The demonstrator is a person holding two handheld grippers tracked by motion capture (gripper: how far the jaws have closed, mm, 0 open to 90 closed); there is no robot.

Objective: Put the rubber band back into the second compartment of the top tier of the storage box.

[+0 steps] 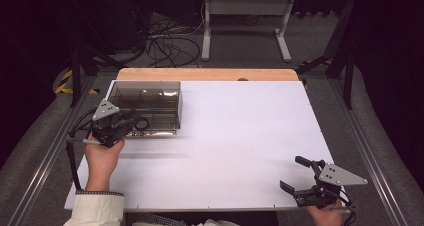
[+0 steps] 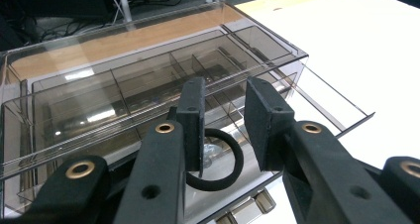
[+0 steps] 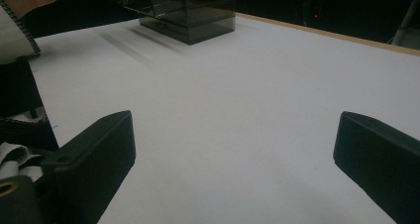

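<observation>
1. High view: left claw (image 1: 131,122) at the near edge of a smoky clear organizer box (image 1: 145,106), far left of the white surface (image 1: 240,136); right claw (image 1: 295,175) near right, apart.
2. Left gripper view: jaws parted, released; black ring (image 2: 220,162) lies in the open drawer below, unpinched.
3. Right gripper view: jaws spread wide over bare surface, box far off.

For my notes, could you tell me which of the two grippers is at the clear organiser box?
The left gripper, reaching the smoky clear box over a black ring; the right gripper hovers over bare white tabletop.
</observation>
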